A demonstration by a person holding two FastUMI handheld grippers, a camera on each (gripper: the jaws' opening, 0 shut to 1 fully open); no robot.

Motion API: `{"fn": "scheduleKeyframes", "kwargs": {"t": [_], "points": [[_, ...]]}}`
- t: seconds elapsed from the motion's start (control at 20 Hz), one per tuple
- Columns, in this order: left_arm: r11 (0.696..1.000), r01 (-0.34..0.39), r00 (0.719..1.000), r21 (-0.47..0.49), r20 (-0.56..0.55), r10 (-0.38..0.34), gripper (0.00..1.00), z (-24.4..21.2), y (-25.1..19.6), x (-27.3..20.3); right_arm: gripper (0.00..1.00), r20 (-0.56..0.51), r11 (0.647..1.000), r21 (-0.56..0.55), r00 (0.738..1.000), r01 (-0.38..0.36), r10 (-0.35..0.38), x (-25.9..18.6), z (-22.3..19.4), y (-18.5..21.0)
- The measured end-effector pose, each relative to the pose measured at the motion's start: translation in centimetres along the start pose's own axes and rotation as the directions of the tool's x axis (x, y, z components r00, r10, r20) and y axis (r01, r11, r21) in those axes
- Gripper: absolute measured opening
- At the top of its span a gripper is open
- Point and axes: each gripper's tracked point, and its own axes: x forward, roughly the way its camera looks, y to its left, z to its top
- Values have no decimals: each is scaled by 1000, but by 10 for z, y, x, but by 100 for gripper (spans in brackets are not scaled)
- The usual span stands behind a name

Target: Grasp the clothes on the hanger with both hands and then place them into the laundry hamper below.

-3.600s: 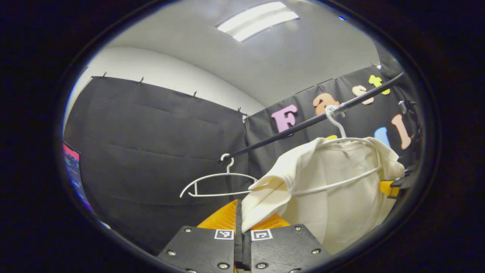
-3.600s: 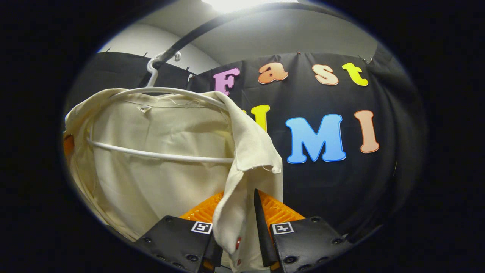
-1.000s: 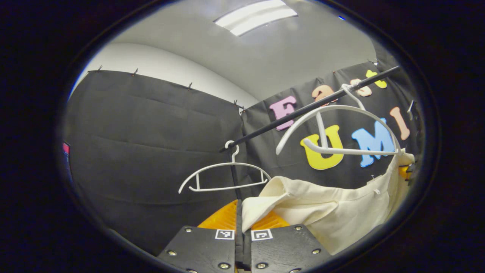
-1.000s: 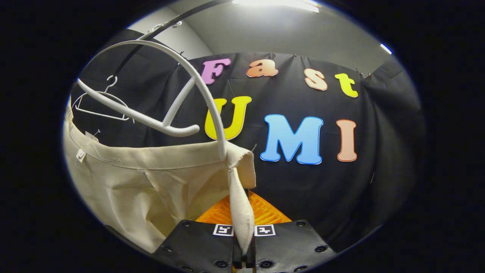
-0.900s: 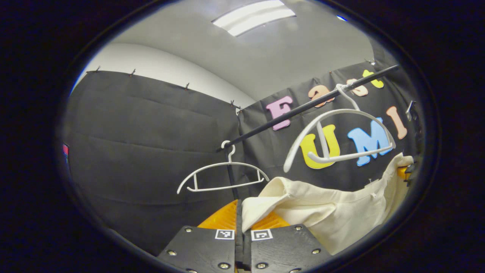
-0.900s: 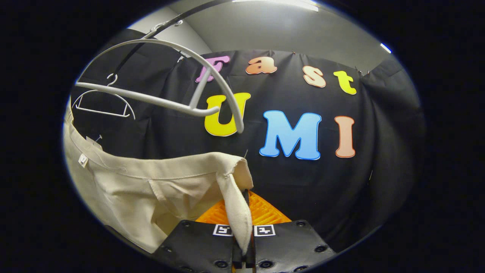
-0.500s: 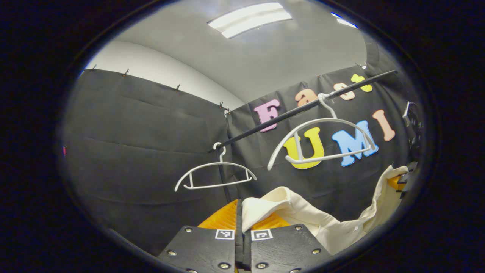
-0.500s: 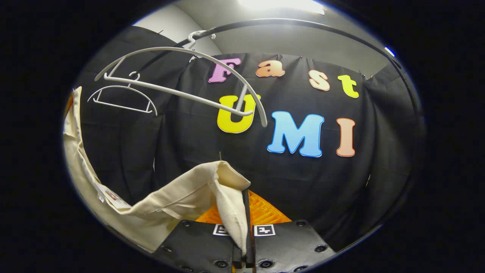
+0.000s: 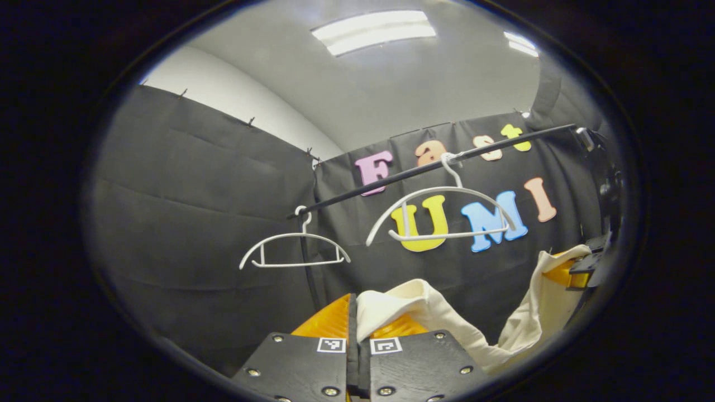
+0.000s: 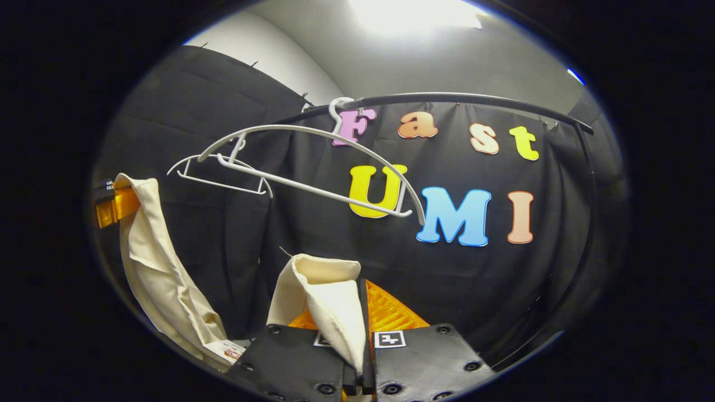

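Note:
The cream garment (image 9: 441, 315) hangs free of the hanger, slung between both grippers. My left gripper (image 9: 353, 304) is shut on one shoulder of it; the cloth sags to the right and rises to my right gripper (image 9: 570, 271) at the far right. In the right gripper view my right gripper (image 10: 362, 301) is shut on a fold of the garment (image 10: 327, 304), and the left gripper (image 10: 111, 204) grips the other end at the left edge. The bare white hanger (image 9: 441, 215) hangs on the black rail (image 9: 435, 167) above. The hamper is out of sight.
A second empty white hanger (image 9: 293, 248) hangs farther left on the same rail. In the right gripper view the near hanger (image 10: 313, 167) and the rail (image 10: 463, 101) arch overhead. Black cloth walls close the booth behind and to the left.
The garment has slipped off the hanger and dropped; the hanger swings bare. Both grippers have moved down and back, and the cloth between them now sags slack.

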Motion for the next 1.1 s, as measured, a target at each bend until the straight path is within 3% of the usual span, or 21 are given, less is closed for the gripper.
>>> {"fn": "scheduleKeyframes", "kwargs": {"t": [0.4, 0.6, 1.1], "points": [[996, 72, 997, -49, 28, -71, 2, 11, -9, -22, 7, 18, 992, 53, 993, -118, 117, -36, 25, 77], [992, 104, 993, -67, 58, -100, 2, 17, -14, -21, 8, 35, 986, 80, 989, -144, 142, -37, 31, 92], [985, 119, 984, -123, -119, -134, 2, -102, -34, -23, 8, -123, 987, 105, 983, -122, 135, -41, -66, 101]]}}
